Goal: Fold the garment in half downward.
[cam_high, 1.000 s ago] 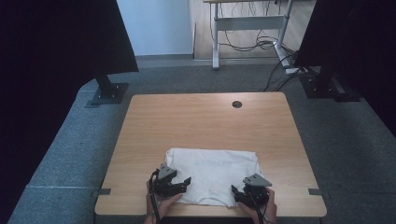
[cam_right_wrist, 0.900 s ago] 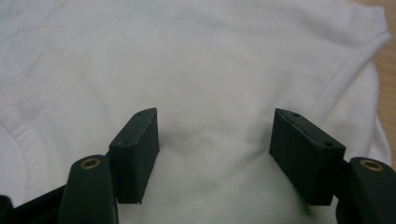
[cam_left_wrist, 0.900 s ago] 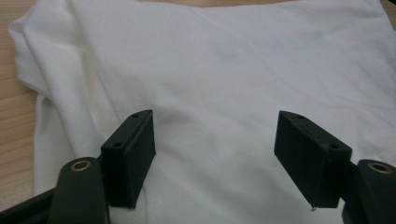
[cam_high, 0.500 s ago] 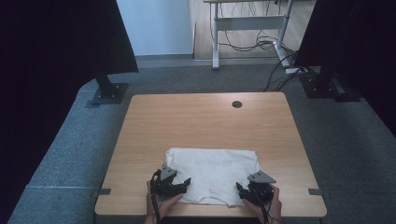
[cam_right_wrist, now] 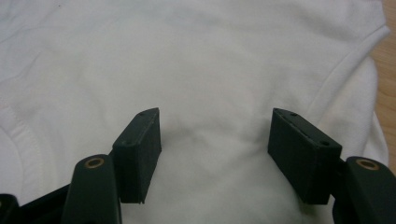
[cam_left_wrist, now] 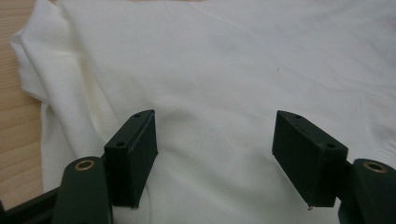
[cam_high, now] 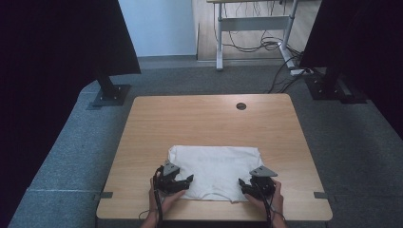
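White cloth (cam_high: 216,171) is lying folded and flat on the near half of the wooden table (cam_high: 204,118), its front edge close to the table's near edge and its far edge about at the middle of the top. I am holding my left gripper (cam_high: 183,183) over the cloth's near left corner and my right gripper (cam_high: 247,186) over its near right corner, both pointing inward and forward across the fabric. My left hand (cam_high: 161,199) and right hand (cam_high: 271,202) are coming in from the bottom of the high view.

In the left gripper view the white cloth (cam_left_wrist: 224,70) is spreading out under my left gripper (cam_left_wrist: 215,154); the jaws are standing wide apart with nothing between them, and the cloth's rumpled side edge is running down beside bare wood at the picture's left. In the right gripper view my right gripper (cam_right_wrist: 215,154) is also gaping, jaws well apart above the fabric (cam_right_wrist: 187,65), which is rising in a soft bump between them. A stitched hem is curving at that view's left, and a folded edge is showing at its right beside a strip of table.
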Available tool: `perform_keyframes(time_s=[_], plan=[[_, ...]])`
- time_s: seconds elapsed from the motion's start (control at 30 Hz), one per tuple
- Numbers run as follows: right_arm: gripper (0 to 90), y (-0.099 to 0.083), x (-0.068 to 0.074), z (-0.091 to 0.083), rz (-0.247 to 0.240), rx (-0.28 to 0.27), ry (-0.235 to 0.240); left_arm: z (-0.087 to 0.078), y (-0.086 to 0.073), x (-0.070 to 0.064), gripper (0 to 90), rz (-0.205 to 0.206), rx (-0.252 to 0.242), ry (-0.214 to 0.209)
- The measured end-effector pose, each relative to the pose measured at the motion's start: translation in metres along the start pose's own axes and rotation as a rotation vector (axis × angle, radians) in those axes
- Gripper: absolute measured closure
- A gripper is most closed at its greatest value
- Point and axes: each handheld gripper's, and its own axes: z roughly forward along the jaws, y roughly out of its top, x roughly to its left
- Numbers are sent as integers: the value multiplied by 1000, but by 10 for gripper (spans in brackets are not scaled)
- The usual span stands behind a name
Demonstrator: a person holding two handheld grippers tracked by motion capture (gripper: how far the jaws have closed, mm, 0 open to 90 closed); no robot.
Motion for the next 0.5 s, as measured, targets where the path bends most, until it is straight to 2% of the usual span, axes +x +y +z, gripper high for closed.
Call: perform_keyframes(time_s=[0.13,0.2,0.37,0.5], plan=[[343,3,-3,4,0,-14,8,1,1,-1,286,-2,1,12],[339,3,-4,1,12,-56,9,-1,2,-3,271,1,4,16],[332,2,3,-24,-16,-156,36,-19,-1,-7,247,10,-34,3],[327,-7,7,-41,-28,-193,85,-33,-10,-8,241,17,-18,-28]])
